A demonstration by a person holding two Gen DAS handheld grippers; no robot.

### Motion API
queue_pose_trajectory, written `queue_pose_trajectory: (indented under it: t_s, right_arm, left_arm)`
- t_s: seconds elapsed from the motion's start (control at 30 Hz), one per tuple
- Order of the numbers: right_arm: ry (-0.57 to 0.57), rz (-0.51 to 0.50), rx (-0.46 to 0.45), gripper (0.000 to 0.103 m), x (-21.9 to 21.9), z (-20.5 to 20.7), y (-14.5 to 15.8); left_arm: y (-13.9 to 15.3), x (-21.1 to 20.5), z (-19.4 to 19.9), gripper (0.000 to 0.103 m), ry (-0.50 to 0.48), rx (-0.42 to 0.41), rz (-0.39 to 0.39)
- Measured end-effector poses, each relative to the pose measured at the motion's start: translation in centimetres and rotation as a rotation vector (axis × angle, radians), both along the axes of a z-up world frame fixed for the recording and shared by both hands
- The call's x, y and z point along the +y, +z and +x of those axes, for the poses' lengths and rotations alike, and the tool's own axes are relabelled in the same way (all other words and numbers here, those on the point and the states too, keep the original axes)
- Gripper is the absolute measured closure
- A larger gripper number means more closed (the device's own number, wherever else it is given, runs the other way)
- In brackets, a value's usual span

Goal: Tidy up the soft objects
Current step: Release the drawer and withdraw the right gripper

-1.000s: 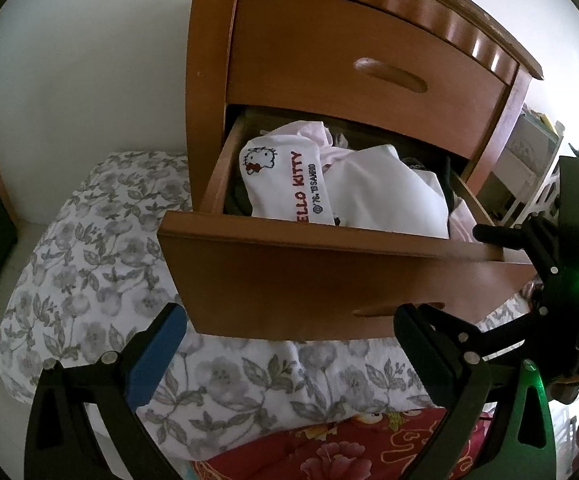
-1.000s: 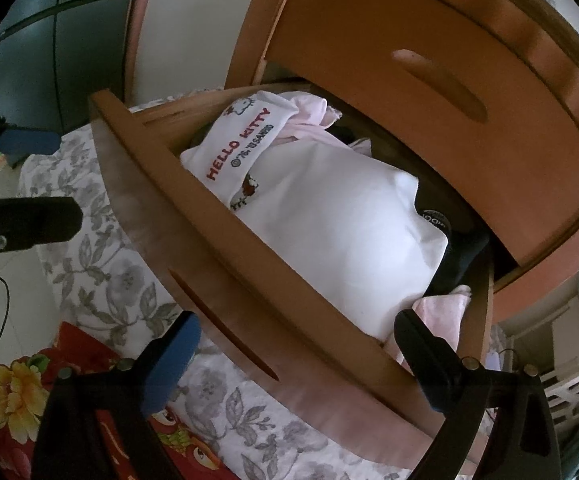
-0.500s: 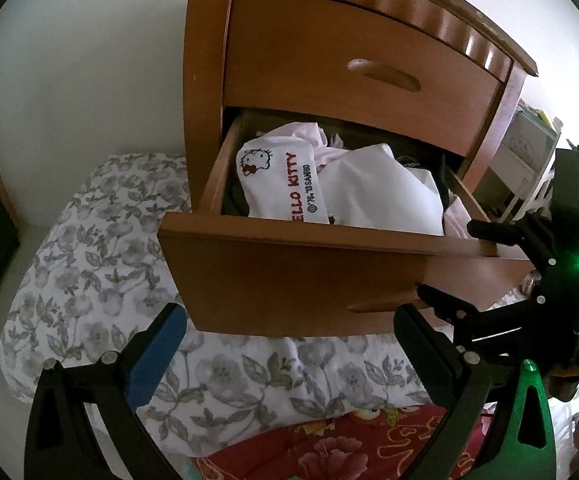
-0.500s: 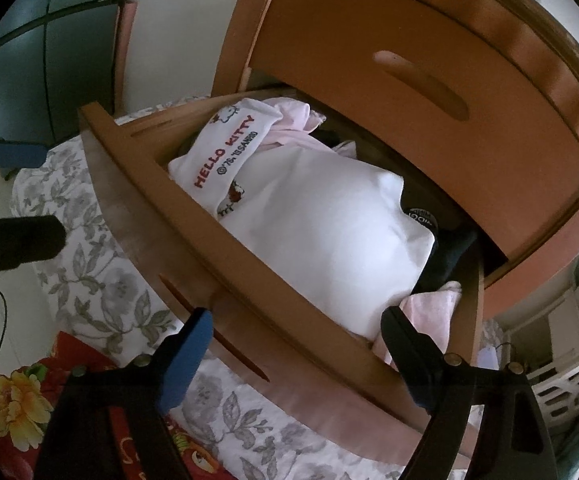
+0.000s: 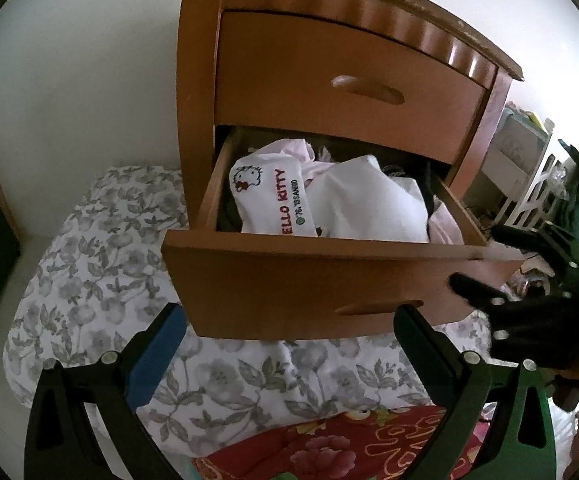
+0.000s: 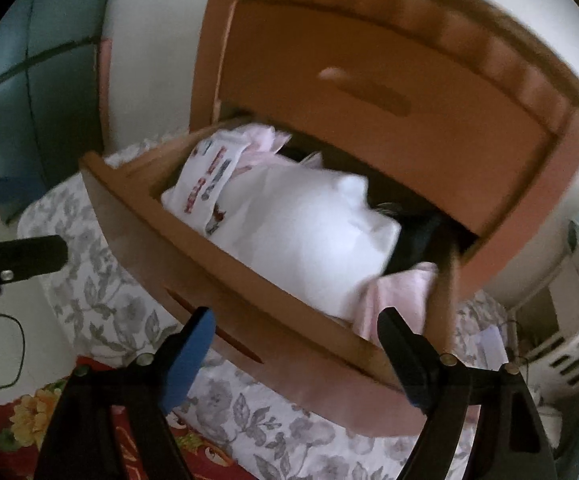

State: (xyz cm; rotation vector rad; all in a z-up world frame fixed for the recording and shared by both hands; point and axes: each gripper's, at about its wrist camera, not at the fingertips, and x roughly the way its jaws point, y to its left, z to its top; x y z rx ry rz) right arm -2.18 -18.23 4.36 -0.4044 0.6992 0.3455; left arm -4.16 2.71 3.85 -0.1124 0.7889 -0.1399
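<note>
Both the left hand-held gripper (image 5: 289,344) and right hand-held gripper (image 6: 295,344) hang spread apart and empty before the pulled-out lower drawer (image 5: 329,276), where the folded white clothes (image 5: 369,204) lie packed, apparently leaving it reachable.

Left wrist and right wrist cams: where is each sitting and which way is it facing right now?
Left wrist: low in front of the open lower drawer, facing it squarely; own left gripper open below, right gripper at the right edge.
Right wrist: right of the drawer, angled left, blurred; own gripper open, left gripper at the left edge.
Shared: the drawer, the Hello Kitty cloth, the floral bedding.
</note>
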Motion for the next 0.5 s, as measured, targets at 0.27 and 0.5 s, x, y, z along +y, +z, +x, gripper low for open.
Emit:
queue_pose_trajectory:
  t_s: [0.27,0.5]
  right_arm:
    - [-0.198,0.207,-0.064,0.013,-4.6,-3.4,1.7]
    - [-0.32,0.275,-0.038,0.0,-6.3,-4.5,0.9]
  left_arm:
    - [0.7,-1.0,-0.1,0.0,-0.012,-0.03,-0.035]
    - [1.1,-1.7,0.3,0.0,0.018,-0.027,-0.021]
